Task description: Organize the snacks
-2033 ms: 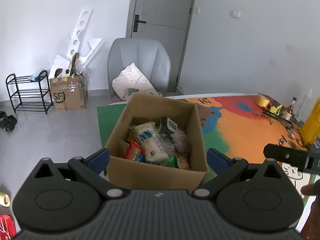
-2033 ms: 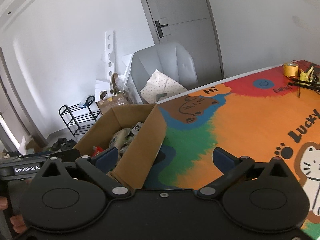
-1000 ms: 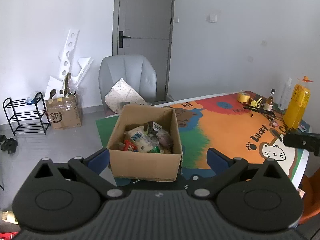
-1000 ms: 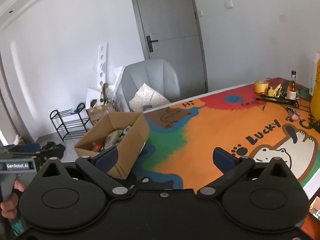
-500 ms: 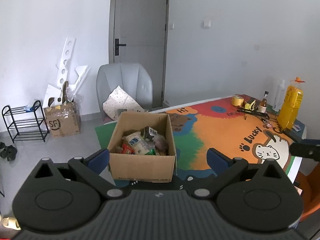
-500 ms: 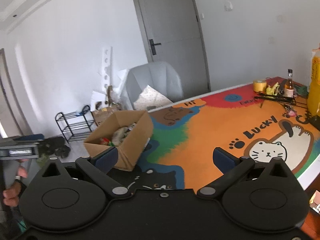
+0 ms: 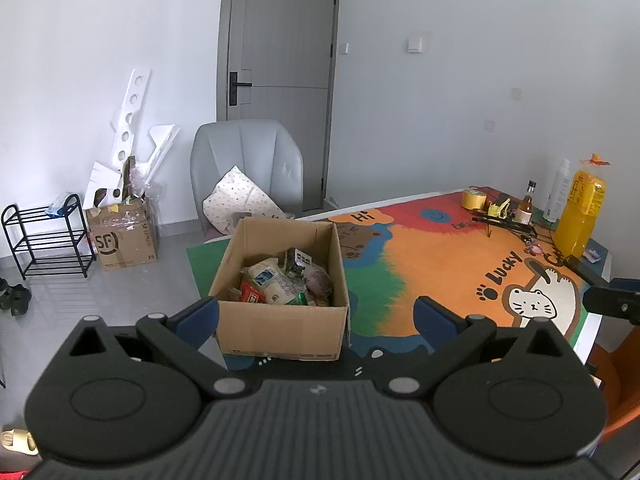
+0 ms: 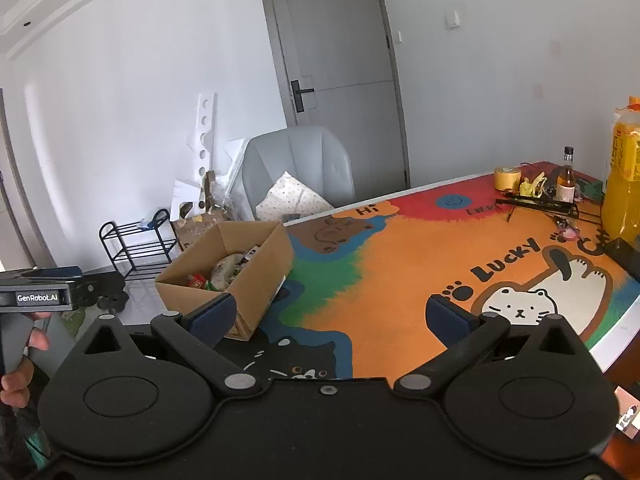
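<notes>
While the cardboard box of heaped snack packets sits at twelve o'clock on the colourful mat, both the left gripper and right gripper gape empty and well apart from it, so a reach risks snagging the box wall or crushing packets.

Left tool: matte black body, ribbed grey centre panel, two round black discs, silver pivot screws, dark blue pads on black fingers. Right tool: black body of like form, silver screws, dark blue pads. A white "GenRobot.AI" label is seen on the left tool's side. Bare skin is shown on the left hand.
</notes>
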Available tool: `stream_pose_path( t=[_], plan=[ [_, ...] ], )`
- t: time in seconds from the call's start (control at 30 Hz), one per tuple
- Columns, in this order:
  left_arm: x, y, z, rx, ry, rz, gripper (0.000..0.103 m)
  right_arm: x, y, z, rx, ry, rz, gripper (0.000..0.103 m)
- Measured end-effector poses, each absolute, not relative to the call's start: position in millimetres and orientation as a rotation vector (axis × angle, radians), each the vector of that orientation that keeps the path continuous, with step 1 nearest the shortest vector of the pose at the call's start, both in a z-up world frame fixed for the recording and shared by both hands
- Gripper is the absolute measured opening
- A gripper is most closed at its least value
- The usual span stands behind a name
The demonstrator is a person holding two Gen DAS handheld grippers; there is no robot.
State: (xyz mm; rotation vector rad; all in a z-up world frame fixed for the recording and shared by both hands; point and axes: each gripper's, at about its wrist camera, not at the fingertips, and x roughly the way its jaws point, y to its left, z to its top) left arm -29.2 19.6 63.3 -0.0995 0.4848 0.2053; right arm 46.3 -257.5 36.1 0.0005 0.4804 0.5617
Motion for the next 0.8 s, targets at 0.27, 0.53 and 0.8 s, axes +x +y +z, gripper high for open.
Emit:
stream_pose_path(
  t=[0.27,0.53,0.8],
  plan=[
    [-28.4,19.2,60.8,-0.100,0.487,0.193,0.103,46.8,-256.5,34.7,-0.005,0.486,0.555,0.103],
    [-27.0,18.5,59.7,-0.101,0.487,0.191,0.103,46.3,-255.7,34.4,-0.003,0.487,0.555,0.103],
    [-26.8,18.2,59.5,-0.101,0.487,0.192,0.103,45.6,-255.2,32.8,-0.010,0.486,0.560,0.103]
  ],
)
